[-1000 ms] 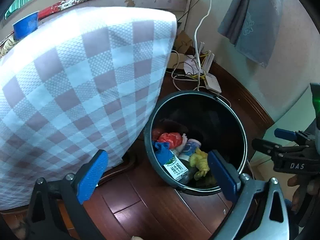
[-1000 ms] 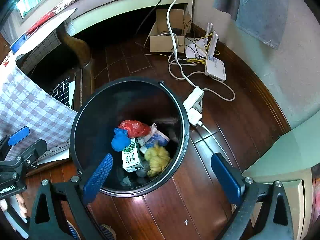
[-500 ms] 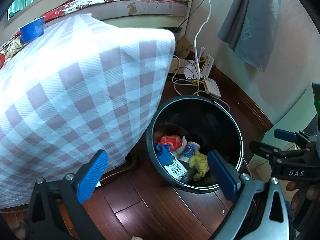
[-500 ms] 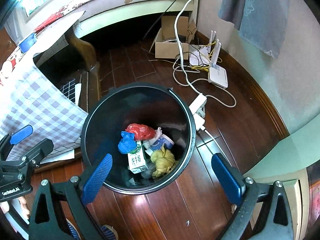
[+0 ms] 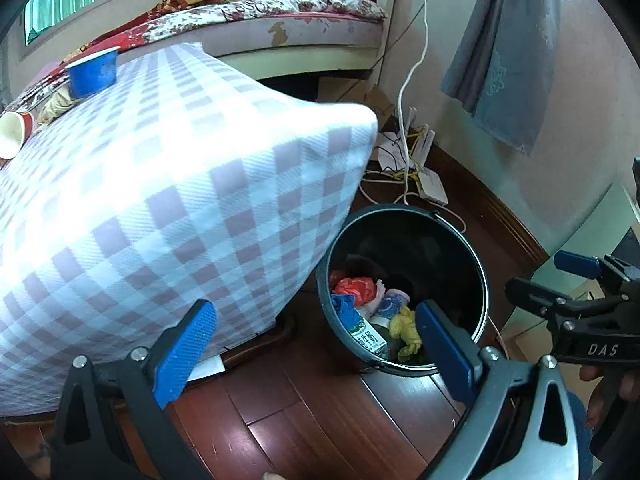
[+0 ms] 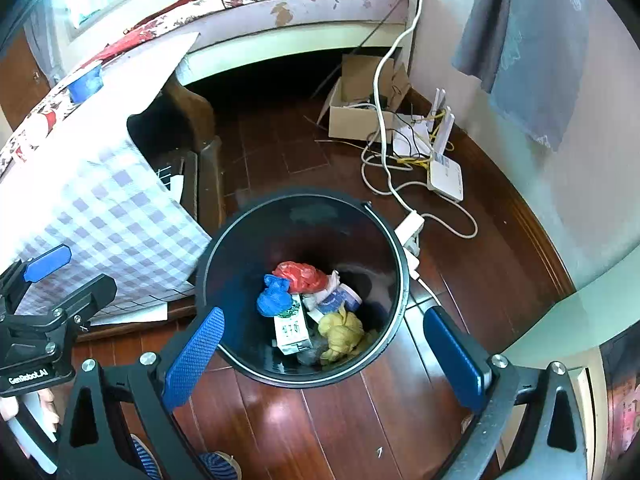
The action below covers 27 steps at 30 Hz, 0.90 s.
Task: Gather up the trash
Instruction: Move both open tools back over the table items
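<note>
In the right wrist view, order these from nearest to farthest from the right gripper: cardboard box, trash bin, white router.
From the right gripper:
1. Trash bin, directly ahead between the fingers.
2. White router, on the floor, right.
3. Cardboard box, beyond it, by the bed.

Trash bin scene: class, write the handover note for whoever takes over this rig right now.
Left gripper: open, empty, near the table corner.
Right gripper: open, empty, over the bin.
In the bin: red bag, blue wad, milk carton, yellow wad, small cup.
Left, as far as visible: blue cup and red cup on the checked tablecloth; they look like trash, so collect them next.
</note>
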{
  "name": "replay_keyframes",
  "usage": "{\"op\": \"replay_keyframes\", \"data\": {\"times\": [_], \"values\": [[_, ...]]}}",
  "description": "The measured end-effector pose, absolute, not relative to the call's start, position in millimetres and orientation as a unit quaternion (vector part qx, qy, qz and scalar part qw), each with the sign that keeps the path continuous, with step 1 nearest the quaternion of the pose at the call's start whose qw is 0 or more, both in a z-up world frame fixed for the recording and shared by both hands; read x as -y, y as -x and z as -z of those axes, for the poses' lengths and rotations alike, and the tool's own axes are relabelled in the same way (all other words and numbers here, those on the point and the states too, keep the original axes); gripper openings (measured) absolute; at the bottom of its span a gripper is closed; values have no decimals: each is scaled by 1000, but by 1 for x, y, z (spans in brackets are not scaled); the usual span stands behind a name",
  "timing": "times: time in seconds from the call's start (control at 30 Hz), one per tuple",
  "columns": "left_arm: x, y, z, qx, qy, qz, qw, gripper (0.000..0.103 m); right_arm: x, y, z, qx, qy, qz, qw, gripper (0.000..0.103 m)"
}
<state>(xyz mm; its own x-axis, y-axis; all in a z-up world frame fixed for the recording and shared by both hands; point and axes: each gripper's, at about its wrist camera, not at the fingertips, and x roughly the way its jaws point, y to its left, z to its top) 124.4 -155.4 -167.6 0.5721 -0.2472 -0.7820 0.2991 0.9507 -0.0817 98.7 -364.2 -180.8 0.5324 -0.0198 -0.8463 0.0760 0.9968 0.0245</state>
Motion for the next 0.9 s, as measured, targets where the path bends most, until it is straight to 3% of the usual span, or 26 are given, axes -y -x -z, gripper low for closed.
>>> {"op": "replay_keyframes", "data": {"times": [0.9], "values": [[30,-116,87,-365,8,64,929,101,259,-122,86,-404,-4,-70,912,102]]}}
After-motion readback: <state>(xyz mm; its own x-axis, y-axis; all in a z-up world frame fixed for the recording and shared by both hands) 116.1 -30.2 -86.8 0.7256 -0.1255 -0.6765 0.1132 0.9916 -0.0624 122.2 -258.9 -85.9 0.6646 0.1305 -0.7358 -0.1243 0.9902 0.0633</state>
